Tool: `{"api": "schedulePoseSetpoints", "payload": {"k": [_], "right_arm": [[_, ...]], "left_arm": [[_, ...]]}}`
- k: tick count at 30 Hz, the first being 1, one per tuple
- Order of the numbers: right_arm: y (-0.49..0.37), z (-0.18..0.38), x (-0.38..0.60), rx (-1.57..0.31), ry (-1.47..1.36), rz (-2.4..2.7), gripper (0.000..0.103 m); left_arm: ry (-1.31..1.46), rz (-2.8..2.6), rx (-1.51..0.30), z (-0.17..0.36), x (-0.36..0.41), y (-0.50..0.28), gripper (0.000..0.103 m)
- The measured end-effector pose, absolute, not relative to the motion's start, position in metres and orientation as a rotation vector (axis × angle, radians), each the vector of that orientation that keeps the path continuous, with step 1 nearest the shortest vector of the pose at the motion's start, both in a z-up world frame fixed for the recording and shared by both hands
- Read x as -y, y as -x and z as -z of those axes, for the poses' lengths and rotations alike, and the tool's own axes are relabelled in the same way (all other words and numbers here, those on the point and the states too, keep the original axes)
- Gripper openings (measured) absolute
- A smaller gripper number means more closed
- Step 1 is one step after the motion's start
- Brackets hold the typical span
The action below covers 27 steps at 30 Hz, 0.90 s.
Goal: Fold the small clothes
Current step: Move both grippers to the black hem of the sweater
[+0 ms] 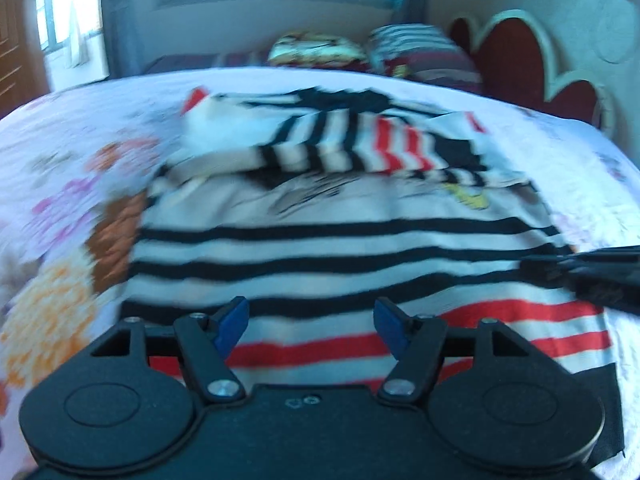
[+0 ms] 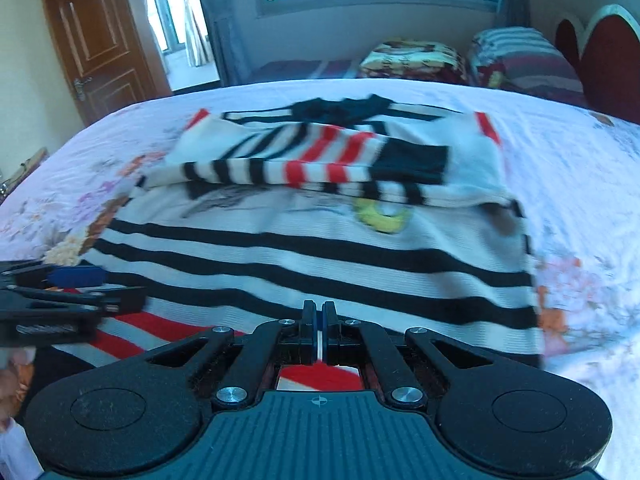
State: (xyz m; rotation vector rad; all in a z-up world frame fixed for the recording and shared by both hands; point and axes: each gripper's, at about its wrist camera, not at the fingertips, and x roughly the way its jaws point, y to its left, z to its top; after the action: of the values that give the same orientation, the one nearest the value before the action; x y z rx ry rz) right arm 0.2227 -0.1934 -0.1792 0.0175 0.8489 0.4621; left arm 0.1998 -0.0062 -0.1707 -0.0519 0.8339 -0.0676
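A floral bedsheet [image 2: 560, 152] carries the striped sweater [image 2: 304, 248], laid flat, white with black bands and red ones at the hem, both sleeves [image 2: 280, 160] folded across its chest. The right gripper [image 2: 319, 320] is clamped on the hem, apparently pinching fabric; the left gripper [image 1: 310, 320] hovers wide, empty.

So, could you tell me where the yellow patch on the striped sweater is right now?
In the right wrist view the yellow patch sits right of centre on the striped sweater, just below the folded-over sleeve.
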Motion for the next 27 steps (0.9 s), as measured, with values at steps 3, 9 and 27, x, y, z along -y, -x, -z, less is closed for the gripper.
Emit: {"api": "schedulePoseSetpoints", "payload": {"k": [3, 9, 27], "right_arm": [[-0.216, 0.192, 0.166, -0.896, 0.05, -0.459, 0.0], [-0.18, 0.204, 0.185, -0.913, 0.059, -0.383, 0.0], [-0.102, 0.178, 0.231, -0.918, 0.049, -0.177, 0.0]], "left_arm": [[0.05, 0.096, -0.885, 0.184, 0.008, -0.202, 0.069], [-0.006, 0.133, -0.885, 0.194, -0.013, -0.161, 0.069], [0.064, 0.053, -0.86, 0.169, -0.06, -0.079, 0.079]]}}
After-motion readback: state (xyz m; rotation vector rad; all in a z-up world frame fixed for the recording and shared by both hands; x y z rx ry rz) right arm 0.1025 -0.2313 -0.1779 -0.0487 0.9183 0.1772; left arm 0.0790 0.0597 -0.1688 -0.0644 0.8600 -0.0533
